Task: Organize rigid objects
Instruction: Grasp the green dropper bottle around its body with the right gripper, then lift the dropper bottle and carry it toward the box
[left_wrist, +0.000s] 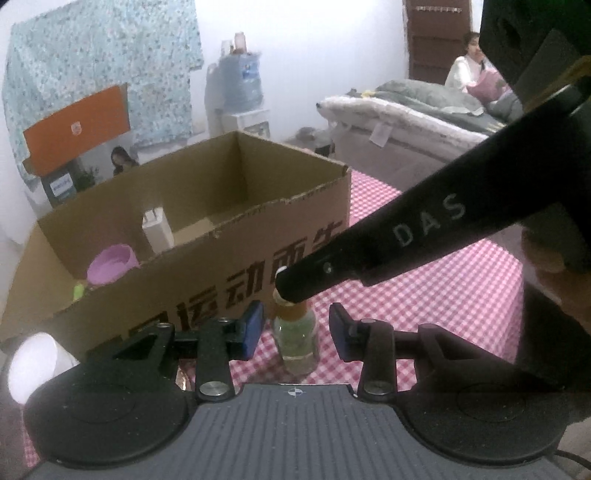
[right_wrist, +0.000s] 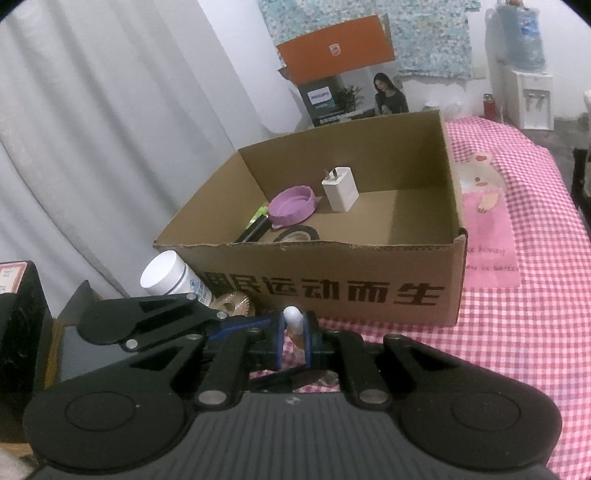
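Note:
A small clear bottle (left_wrist: 295, 339) with an amber neck and a white cap (right_wrist: 293, 316) stands on the pink checked cloth, just in front of the cardboard box (right_wrist: 332, 266). My right gripper (right_wrist: 294, 339) is shut on its cap and neck, and that gripper's black finger (left_wrist: 388, 236) reaches in from the upper right. My left gripper (left_wrist: 295, 330) is open around the bottle's body, with a gap at each blue pad. The box (left_wrist: 258, 210) holds a pink lid (right_wrist: 291, 205), a white charger (right_wrist: 340, 188), a black tape roll (right_wrist: 297, 233) and a pen.
A white jar (right_wrist: 166, 273) and a gold gear-like piece (right_wrist: 232, 302) lie left of the box by the curtain. A black case (right_wrist: 18, 332) stands at the far left. Behind are a printed carton (right_wrist: 343, 88), a water dispenser (left_wrist: 240, 81), a bed (left_wrist: 406, 122) and a seated person (left_wrist: 463, 70).

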